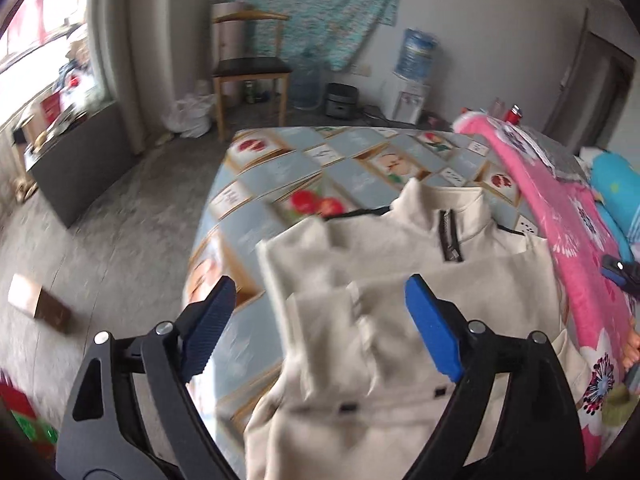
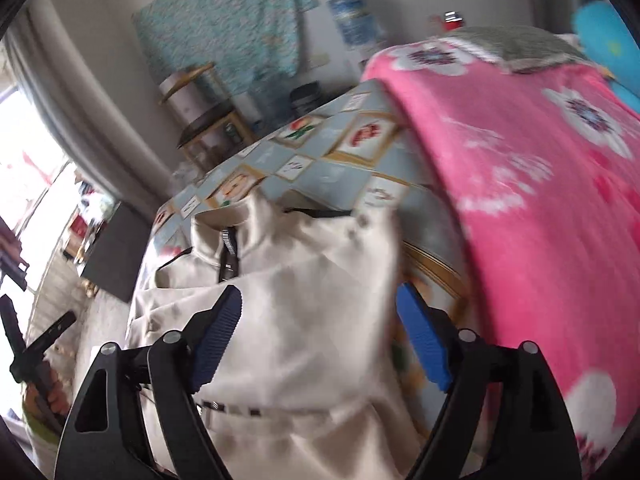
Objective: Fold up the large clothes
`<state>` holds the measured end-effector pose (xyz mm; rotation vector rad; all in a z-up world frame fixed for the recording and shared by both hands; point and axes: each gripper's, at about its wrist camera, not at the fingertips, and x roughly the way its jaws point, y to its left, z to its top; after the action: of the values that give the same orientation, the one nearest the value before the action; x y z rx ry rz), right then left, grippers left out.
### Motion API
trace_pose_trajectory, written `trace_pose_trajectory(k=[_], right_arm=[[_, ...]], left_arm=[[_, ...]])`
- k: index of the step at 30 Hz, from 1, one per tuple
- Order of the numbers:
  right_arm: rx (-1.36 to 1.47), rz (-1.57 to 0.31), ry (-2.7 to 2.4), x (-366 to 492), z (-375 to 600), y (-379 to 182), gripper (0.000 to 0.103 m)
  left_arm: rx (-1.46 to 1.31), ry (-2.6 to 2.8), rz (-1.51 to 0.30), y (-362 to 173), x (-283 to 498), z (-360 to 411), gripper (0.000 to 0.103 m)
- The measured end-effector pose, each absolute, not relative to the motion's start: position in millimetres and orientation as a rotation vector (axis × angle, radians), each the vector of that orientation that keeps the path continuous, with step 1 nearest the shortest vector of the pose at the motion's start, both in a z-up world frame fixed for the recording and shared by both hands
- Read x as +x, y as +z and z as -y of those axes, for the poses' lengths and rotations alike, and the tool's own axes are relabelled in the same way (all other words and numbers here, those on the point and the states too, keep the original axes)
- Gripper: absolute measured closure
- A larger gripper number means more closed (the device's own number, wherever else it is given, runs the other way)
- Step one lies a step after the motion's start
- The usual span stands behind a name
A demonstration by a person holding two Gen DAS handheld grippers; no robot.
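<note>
On the patterned tabletop (image 1: 352,168) lies a cream jacket (image 1: 400,320), collar and zip toward the far edge, the zip done up at the neck. Its sleeves appear folded in across the chest, one pale panel from each side, so the body reads as a narrowed rectangle; motion blur hides the exact edges. My judgement is that the sideways folds are done and the lengthwise fold, hem up toward collar, is still left, since the lower body runs down out of view between the fingers in both wrist pictures.

The left tool (image 1: 320,328) hangs above the jacket's left side with its jaws spread wide and nothing between the blue pads; cloth lies below them, not pinched. The right tool (image 2: 320,338) is likewise wide open over the right-hand sleeve panel, its pads clear of the fabric. The other tool's black frame shows at the left rim of the right wrist view.

Just beside the jacket, toward the right, a pink flowered blanket (image 2: 540,200) is heaped on the tabletop, with a turquoise cushion (image 1: 616,184) beyond it. The tabletop wears a grey-blue cloth printed with framed fruit and flowers. Past it stand a wooden chair (image 1: 252,68), a water dispenser (image 1: 414,80) with its blue bottle, and a teal cloth (image 1: 312,4) pinned to the wall. A window (image 1: 40,32) brightens the left side, above a bare grey floor (image 1: 120,208).
</note>
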<state>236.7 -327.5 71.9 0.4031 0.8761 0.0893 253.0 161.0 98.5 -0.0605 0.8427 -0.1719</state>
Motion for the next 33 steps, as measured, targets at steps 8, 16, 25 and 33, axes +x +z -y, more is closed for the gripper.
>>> trace_pose_trajectory(k=[8, 16, 25, 33], right_arm=[[0.327, -1.055, 0.218, 394.4, 269.4, 42.6, 0.019], [0.207, -1.215, 0.136, 502.2, 227.7, -7.9, 0.019], [0.161, -1.254, 0.21, 488.4, 225.2, -18.4, 0.069], [0.047, -1.119, 0.33, 413.5, 211.3, 33.5, 0.091]], left_arm=[[0.04, -0.232, -1.018, 51.5, 393.8, -54.6, 0.02], [0.125, -0.165, -1.181, -8.4, 502.4, 14.1, 0.02], [0.074, -0.239, -1.204, -15.1, 502.3, 23.8, 0.072], [0.128, -0.44, -1.084, 27.6, 425.8, 19.9, 0.091]])
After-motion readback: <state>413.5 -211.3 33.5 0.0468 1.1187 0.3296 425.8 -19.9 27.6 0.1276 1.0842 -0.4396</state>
